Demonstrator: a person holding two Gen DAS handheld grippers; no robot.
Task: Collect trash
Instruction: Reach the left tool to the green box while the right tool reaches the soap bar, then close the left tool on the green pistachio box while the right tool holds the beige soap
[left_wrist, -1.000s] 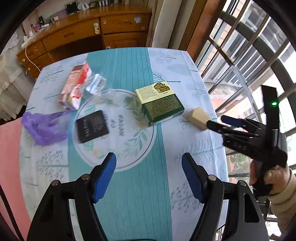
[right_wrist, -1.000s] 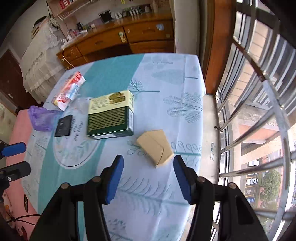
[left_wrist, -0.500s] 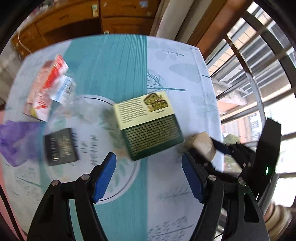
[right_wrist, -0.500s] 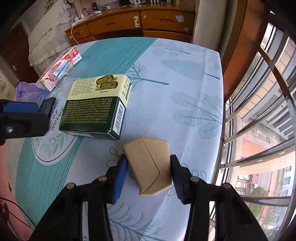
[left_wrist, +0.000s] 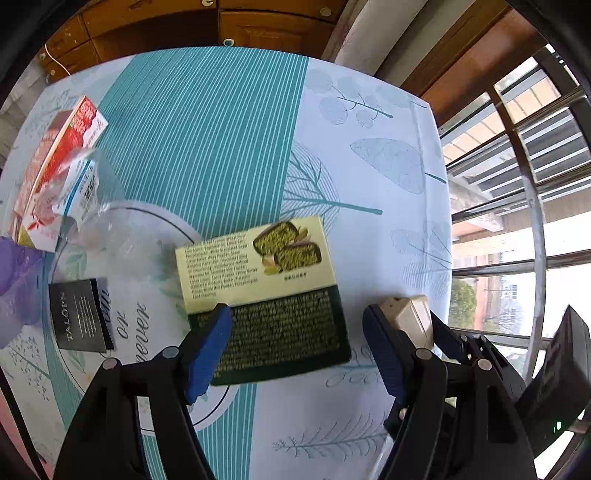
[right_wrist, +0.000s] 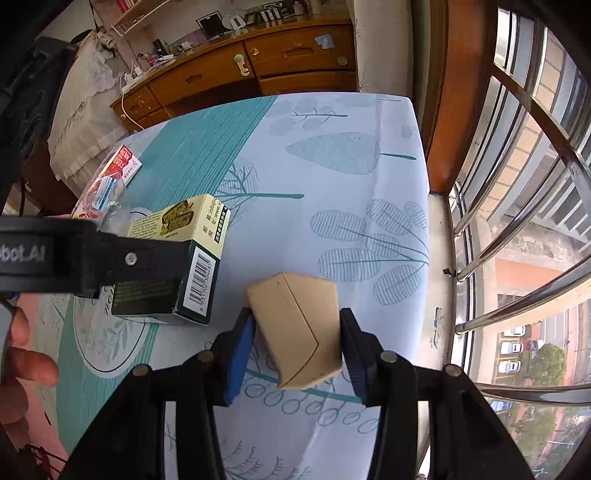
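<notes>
A green and cream snack box (left_wrist: 266, 280) lies flat on the patterned tablecloth (left_wrist: 221, 129). My left gripper (left_wrist: 297, 317) hangs just above it, open and wide, its left pad over the box's dark end and its right pad past the box's right side. A small tan cardboard box (right_wrist: 295, 325) sits between the blue pads of my right gripper (right_wrist: 295, 319), and both pads touch its sides. The tan box (left_wrist: 406, 317) also shows in the left wrist view, right of the snack box. One left finger (right_wrist: 129, 258) crosses in front of the snack box (right_wrist: 177, 229).
A black packet (left_wrist: 79, 317), a clear wrapper (left_wrist: 122, 236), a red and white packet (left_wrist: 59, 158) and a purple bag (left_wrist: 14, 280) lie at the left. The table edge (right_wrist: 421, 221) and window bars (right_wrist: 517, 306) are close on the right. A wooden sideboard (right_wrist: 258, 70) stands behind.
My left gripper has dropped and shifted right over the snack box, still open. My right gripper has come down around the tan box and its jaws have narrowed onto it.
</notes>
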